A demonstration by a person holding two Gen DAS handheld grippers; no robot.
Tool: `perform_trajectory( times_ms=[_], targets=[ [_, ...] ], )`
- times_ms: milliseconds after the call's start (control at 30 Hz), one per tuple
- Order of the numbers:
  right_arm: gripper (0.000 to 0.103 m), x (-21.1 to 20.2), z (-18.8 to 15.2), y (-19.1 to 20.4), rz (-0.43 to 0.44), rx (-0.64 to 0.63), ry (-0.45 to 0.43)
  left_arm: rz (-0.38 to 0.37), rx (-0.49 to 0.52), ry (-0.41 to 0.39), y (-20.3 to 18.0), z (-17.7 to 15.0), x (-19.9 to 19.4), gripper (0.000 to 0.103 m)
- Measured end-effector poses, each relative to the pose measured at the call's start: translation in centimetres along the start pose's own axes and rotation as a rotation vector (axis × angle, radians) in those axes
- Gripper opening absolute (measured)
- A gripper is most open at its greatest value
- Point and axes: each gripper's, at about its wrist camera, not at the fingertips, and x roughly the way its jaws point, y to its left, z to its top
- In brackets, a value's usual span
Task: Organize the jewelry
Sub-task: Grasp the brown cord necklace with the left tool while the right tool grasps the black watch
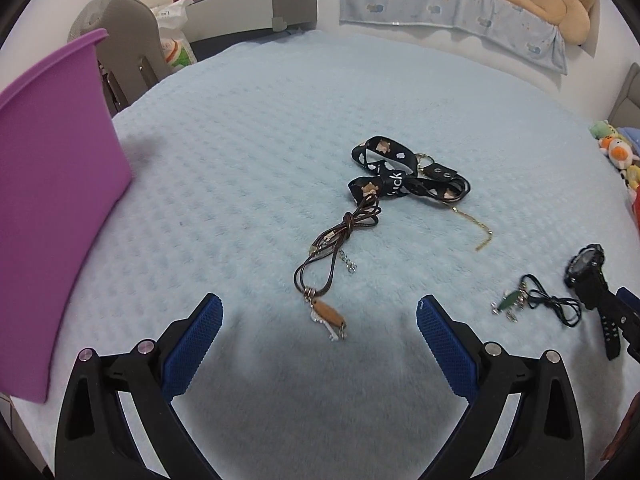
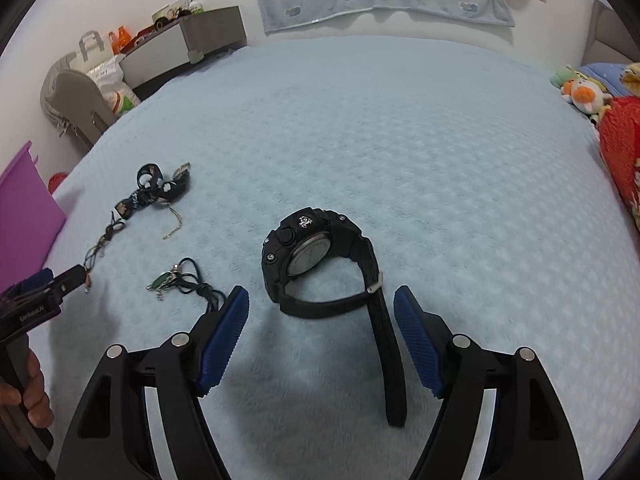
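Observation:
On the light blue blanket (image 1: 240,160) lies a brown cord necklace (image 1: 332,256) with a wooden pendant (image 1: 329,314). My left gripper (image 1: 320,308) is open, its fingers on either side of the pendant, apart from it. Behind lie a black printed lanyard (image 1: 404,176) and a thin gold chain (image 1: 476,228). A green pendant necklace (image 1: 532,302) (image 2: 180,282) lies to the right. A black wristwatch (image 2: 316,256) stands on its side. My right gripper (image 2: 320,304) is open around the watch's strap (image 2: 384,344), not touching it.
A purple bin (image 1: 52,200) stands at the left edge of the bed. Plush toys (image 2: 584,92) and a red cushion (image 2: 620,152) lie at the right. A towel (image 1: 440,4) and a teddy bear (image 1: 560,0) are at the far end. A grey chair (image 1: 120,40) stands beyond the bed.

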Motion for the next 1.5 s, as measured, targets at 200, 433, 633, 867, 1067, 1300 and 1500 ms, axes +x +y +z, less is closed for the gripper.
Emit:
perform_trajectory(
  times_ms=[200,433,633,867,1067,1300,1500],
  targets=[
    [0.072,2.1,0.0,0.1,-0.010,-0.012,0.028,0.006,-0.012,0.013,0.1,0.2,1.6,0.096],
    [0.074,3.5,0.1,-0.3,-0.001,-0.004,0.038,0.014,0.007,0.032,-0.7,0.6,3.7,0.096],
    [0.076,4.7,0.9,-0.2,-0.015,0.001,0.048,0.022,0.019,0.030,-1.3,1.7,5.4,0.096],
    [0.077,5.6,1.5,0.5,-0.048,-0.018,0.047,0.002,0.015,0.051,-1.5,2.9,6.9,0.097],
    [0.070,5.1,1.3,0.7,-0.041,-0.014,0.038,-0.003,0.010,0.032,-1.4,2.3,5.5,0.062],
    [0.070,4.3,0.7,0.1,-0.012,0.017,0.027,-0.019,0.014,0.025,-1.4,1.5,4.0,0.008],
    [0.070,2.3,-0.8,-0.3,-0.005,0.025,0.021,-0.083,0.006,0.030,-0.9,0.5,2.0,0.005]
  ],
)
